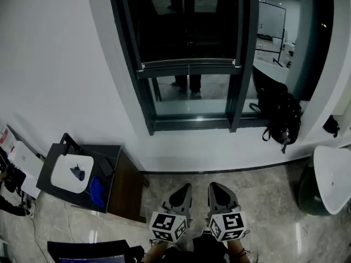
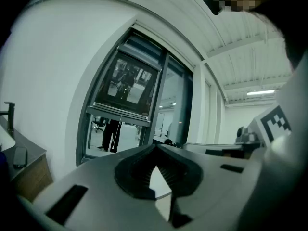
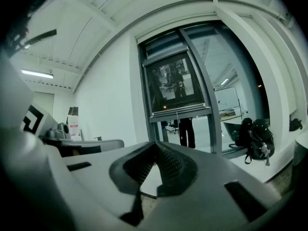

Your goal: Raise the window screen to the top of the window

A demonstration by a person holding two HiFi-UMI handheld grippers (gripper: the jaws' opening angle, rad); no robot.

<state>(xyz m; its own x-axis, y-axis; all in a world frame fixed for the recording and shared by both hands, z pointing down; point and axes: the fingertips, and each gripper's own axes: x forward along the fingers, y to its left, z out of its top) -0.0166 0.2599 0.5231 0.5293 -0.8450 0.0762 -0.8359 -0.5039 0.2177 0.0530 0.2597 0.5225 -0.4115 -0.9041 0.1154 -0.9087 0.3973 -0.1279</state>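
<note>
The window [image 1: 192, 100] has a dark frame set in a white wall. Its dark screen [image 1: 186, 26] covers the upper part, and the screen's bottom bar [image 1: 189, 66] hangs level about a third of the way above the sill. A thin cord [image 1: 189, 80] drops from the bar's middle. The bar also shows in the left gripper view [image 2: 120, 111] and the right gripper view [image 3: 180, 110]. My left gripper [image 1: 185, 187] and right gripper [image 1: 213, 186] are side by side low over the floor, well back from the window. Both are shut and hold nothing, with the left gripper's [image 2: 155, 148] and the right gripper's [image 3: 155, 145] tips touching.
A black backpack [image 1: 282, 116] rests on the sill to the right of the window. A dark cabinet with a white basin [image 1: 70, 171] stands by the wall at the left. A white rounded fixture [image 1: 333, 179] is at the right. A person's legs [image 1: 189, 85] show through the glass.
</note>
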